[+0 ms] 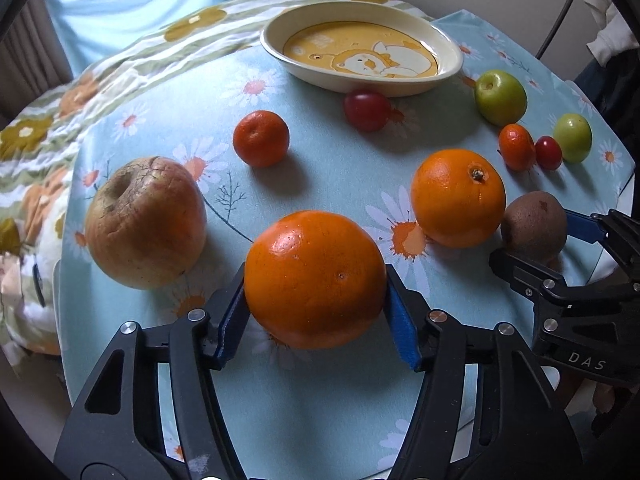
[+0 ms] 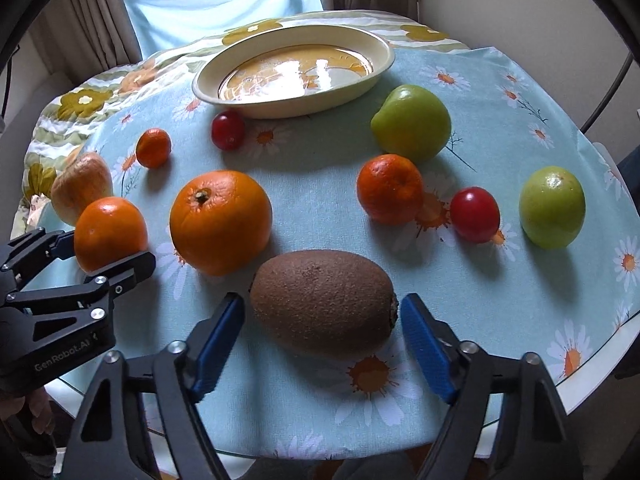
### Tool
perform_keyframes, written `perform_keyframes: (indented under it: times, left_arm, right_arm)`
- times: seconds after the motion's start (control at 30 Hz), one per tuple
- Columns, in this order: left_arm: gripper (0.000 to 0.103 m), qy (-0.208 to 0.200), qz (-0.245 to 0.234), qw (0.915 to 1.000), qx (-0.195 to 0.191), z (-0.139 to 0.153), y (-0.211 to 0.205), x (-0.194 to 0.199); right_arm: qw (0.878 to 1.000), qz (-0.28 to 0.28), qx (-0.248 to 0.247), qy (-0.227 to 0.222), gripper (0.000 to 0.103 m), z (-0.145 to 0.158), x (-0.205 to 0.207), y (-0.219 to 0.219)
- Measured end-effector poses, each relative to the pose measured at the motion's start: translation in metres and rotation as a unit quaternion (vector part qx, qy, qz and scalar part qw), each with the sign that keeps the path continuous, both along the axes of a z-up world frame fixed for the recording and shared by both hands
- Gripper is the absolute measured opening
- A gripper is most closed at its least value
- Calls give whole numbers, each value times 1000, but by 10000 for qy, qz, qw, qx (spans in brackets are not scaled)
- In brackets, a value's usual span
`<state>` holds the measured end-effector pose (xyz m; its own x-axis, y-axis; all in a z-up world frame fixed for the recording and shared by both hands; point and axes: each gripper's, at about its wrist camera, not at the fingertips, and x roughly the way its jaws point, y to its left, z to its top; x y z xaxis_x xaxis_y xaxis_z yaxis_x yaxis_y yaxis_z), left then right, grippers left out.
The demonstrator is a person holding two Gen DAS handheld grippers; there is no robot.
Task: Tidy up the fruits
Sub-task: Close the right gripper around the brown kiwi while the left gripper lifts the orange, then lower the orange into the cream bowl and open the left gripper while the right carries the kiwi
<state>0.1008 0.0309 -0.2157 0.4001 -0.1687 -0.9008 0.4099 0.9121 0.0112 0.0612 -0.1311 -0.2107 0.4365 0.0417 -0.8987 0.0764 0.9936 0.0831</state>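
The near orange sits between the blue pads of the left hand-held gripper, both pads pressed against its sides, so it is gripped. The kiwi lies lengthwise between the pads of the right hand-held gripper; a gap shows at each pad, so that one stands open around it, not touching.

Just beyond the left hand-held gripper to its right is a second orange, to its left a wrinkled apple, and farther ahead a mandarin, a red cherry tomato and the cream oval dish.

Only the right wrist view shows plainly what lies ahead and right of the kiwi: a mandarin, a cherry tomato and two green fruits. The dish picture of a bear reads clearly in the left view; in the right view glare hides it.

The counter has bare cloth between the kiwi and the dish. Its rounded edge runs just right of the right hand-held gripper.
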Motion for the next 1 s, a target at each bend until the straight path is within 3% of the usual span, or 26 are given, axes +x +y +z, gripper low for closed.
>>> perform_keyframes:
  times: [0.17, 0.33, 0.6, 1.0]
  left_arm:
    - [66, 18, 53, 10000, -2, 1, 3, -4]
    - [65, 4, 71, 10000, 1, 1, 3, -5]
    - [65, -35, 151, 9998, -152, 11, 8, -7]
    - [65, -448, 249, 9971, -561, 66, 12, 5]
  right_arm:
    - [9999, 64, -109, -82, 72, -1, 1, 4]
    - [9996, 57, -233, -128, 62, 0, 2, 4]
    - [9996, -18, -149, -245, 59, 10, 0, -3]
    - [9981, -177, -85, -578, 59, 68, 11, -20]
